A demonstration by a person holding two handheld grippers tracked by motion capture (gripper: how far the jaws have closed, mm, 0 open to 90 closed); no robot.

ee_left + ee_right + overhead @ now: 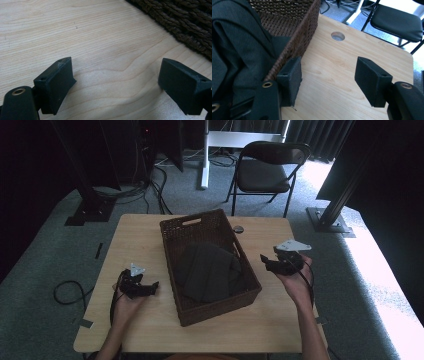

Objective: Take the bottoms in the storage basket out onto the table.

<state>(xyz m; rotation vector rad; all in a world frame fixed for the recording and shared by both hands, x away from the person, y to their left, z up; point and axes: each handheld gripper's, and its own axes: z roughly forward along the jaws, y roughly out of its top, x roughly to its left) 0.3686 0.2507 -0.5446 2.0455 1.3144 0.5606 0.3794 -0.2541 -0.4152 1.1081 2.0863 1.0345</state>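
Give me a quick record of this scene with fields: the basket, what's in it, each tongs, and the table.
basket: brown wicker basket, middle of the table
contents: dark folded cloth lying inside
left tongs: left tongs open, nothing between them, over bare wood beside the basket
right tongs: right tongs open, empty, just outside the basket's wall
table: light wooden table with a round hole

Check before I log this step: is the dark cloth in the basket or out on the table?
In. The cloth lies folded inside the basket, below its rim; the right claw view shows it against the woven wall.
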